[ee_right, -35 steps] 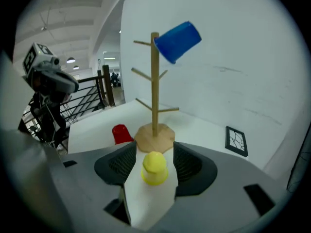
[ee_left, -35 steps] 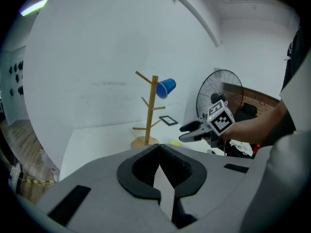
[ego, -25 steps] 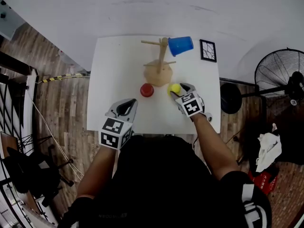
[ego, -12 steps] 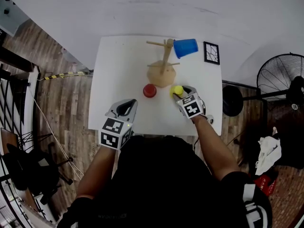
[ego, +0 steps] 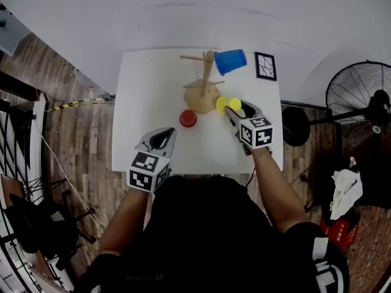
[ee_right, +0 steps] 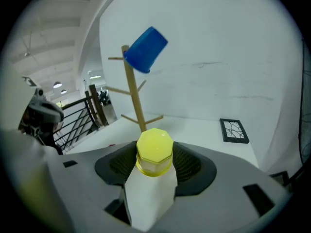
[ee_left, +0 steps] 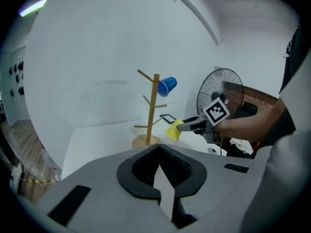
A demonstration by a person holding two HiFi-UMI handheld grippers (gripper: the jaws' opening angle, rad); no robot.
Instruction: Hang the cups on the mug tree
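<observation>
Risk: the yellow cup (ee_right: 154, 152) could strike the mug tree (ego: 204, 78) or slip in the grip if it met a peg off-line; its handle was not visible.
Right gripper (ego: 237, 108): clamped on the yellow cup, held above the white table (ego: 146, 90) beside the tree's base.
Left gripper (ee_left: 159, 161): jaws together, empty.
Other cups: blue cup (ego: 231, 60) hung on an upper peg; red cup (ego: 188, 118) sat on the table.

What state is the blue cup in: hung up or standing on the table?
Hung up. The blue cup sits tipped on an upper branch of the mug tree, clear of the table.
</observation>
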